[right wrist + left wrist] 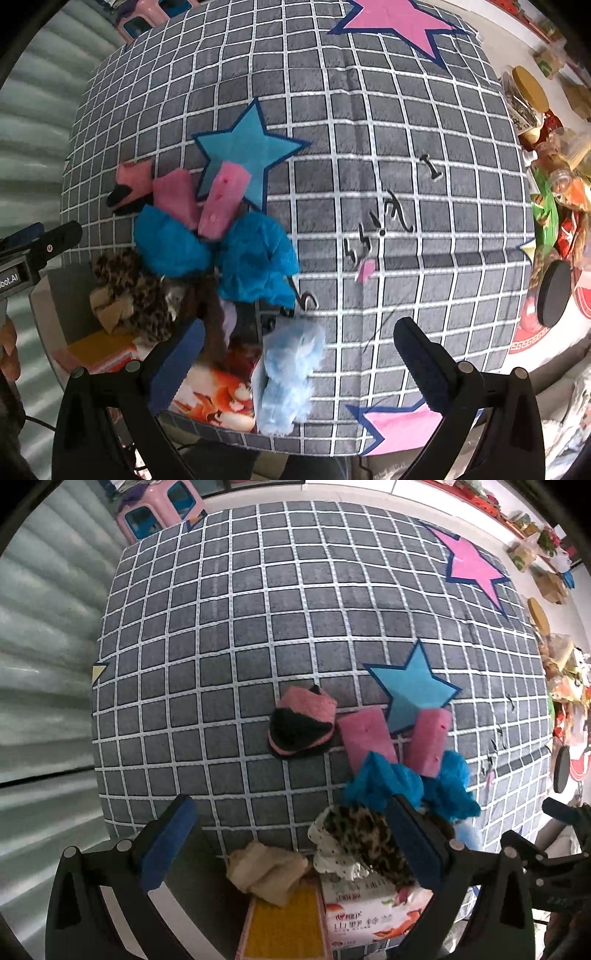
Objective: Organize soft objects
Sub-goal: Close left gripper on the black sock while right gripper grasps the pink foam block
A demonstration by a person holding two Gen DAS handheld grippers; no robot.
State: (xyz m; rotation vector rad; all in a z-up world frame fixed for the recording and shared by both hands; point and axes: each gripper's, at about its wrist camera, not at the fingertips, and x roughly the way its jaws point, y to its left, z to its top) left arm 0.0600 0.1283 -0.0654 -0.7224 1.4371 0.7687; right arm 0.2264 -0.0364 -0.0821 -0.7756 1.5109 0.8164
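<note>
Soft things bunching near the front edge of the grey checked mat (pixel 229 635): two pink sponges (pixel 365 738) (pixel 428 742) leaning over the blue star (pixel 410 686), a pink-and-black pad (pixel 301 725) lying just left of them, crumpled blue cloths (pixel 384 782) touching the sponges' near ends. Leopard-print cloth (pixel 365 842) and beige cloth (pixel 266 871) sitting on a tissue pack (pixel 362 915) at the front edge, beside a yellow scrubber (pixel 284 919). Pale blue fluff (pixel 291 373) resting near that edge. Left gripper (pixel 288 845) hovering with jaws apart, holding nothing. Right gripper (pixel 299 365) likewise spread wide, gripping nothing.
</note>
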